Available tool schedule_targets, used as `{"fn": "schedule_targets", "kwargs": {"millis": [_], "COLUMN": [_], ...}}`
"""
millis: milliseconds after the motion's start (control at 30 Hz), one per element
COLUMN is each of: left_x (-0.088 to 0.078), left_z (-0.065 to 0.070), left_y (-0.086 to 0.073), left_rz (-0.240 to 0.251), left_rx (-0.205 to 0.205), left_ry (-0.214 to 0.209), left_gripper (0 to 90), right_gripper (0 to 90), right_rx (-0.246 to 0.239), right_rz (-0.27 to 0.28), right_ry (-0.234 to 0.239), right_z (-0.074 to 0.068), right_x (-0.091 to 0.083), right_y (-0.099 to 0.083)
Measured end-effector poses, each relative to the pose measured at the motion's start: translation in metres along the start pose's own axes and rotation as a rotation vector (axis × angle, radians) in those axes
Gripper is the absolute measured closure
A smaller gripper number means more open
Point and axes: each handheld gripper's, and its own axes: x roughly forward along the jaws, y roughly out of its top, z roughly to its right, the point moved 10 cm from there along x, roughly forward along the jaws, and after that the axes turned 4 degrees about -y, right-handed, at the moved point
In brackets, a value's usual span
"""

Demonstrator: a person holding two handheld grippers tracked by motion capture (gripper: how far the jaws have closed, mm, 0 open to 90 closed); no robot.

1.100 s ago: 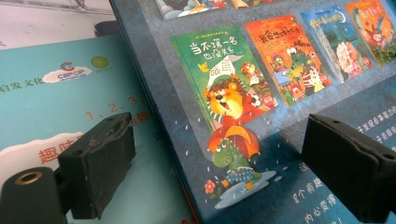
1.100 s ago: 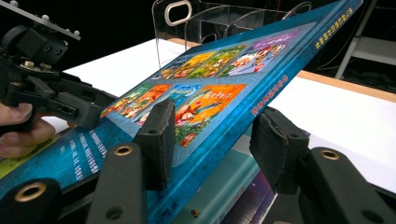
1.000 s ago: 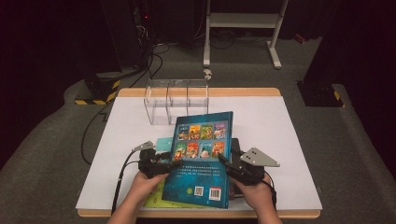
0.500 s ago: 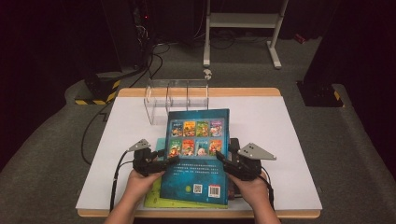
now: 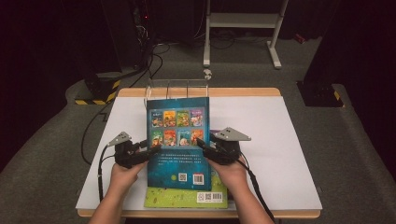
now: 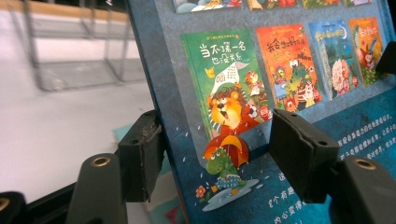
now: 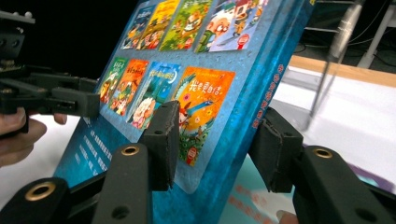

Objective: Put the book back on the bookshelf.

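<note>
A blue picture book (image 5: pixel 177 140) is held tilted up off the table, back cover towards me. My left gripper (image 5: pixel 152 151) grips its left edge; its jaws have just been closing with the book between them. In the left gripper view the left gripper (image 6: pixel 215 154) has one pad behind the book (image 6: pixel 289 70) and one on the cover. My right gripper (image 5: pixel 201 143) clamps the right edge and has also just closed a little. In the right gripper view the right gripper (image 7: pixel 217 144) has a pad on the cover and a pad under the spine of the book (image 7: pixel 154 84).
A green book (image 5: pixel 187 198) lies flat under the blue one near the front edge of the white table (image 5: pixel 280 140). A clear wire-and-acrylic rack (image 5: pixel 177 88) stands at the back, just behind the blue book's top edge. Cables trail off the table's left side.
The blue book has turned from skewed to square with the table, and its top edge has risen towards the rack. Both hands moved with it, away from me.
</note>
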Motion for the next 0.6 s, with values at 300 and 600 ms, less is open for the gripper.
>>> {"fn": "schedule_targets", "kwargs": {"millis": [300,600], "left_x": [-0.018,-0.032], "left_z": [-0.002,0.004], "left_y": [0.023,0.038], "left_rz": [0.095,0.200], "left_rx": [0.043,0.074], "left_ry": [0.021,0.010], "left_gripper": [40.8,45.9], "right_gripper": [55.8,58.9], "right_rx": [-0.028,-0.054], "right_rz": [0.048,0.122], "right_ry": [-0.007,0.005], "right_z": [-0.020,-0.034], "right_x": [0.008,0.002], "right_y": [0.021,0.041]}}
